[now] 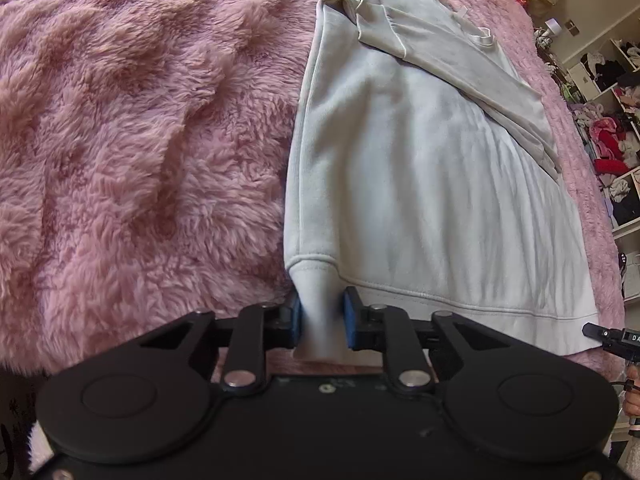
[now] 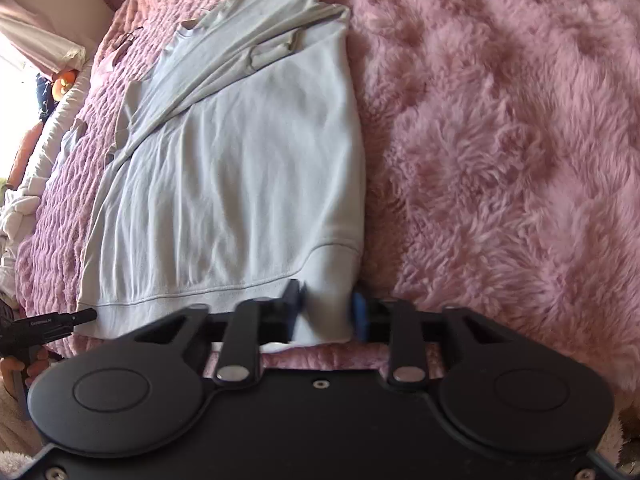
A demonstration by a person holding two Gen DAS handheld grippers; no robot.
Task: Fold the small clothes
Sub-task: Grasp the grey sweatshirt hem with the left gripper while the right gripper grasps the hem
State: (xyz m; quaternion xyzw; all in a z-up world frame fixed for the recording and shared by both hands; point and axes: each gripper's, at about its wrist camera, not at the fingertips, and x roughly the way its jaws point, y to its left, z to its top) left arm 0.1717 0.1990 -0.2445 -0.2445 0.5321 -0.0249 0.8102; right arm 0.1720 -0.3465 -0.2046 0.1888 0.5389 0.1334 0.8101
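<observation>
On the pink fluffy blanket [image 1: 140, 140], we see one pale sweatshirt [image 1: 420, 184] lying flat.

Our left gripper [image 1: 320, 320] pinches its left hem corner and our right gripper [image 2: 326, 312] its right hem corner, both jaws narrow on cloth. One sleeve seems folded across the chest. Cluttered shelves [image 1: 612, 132] stand beyond the bed.

Right gripper [image 2: 325, 316], at lower centre, is pinching the hem corner of a pale blue sweatshirt [image 2: 240, 168] that is lying on a fluffy pink blanket [image 2: 500, 140]; left gripper [image 2: 86, 315] is entering at lower left.
</observation>
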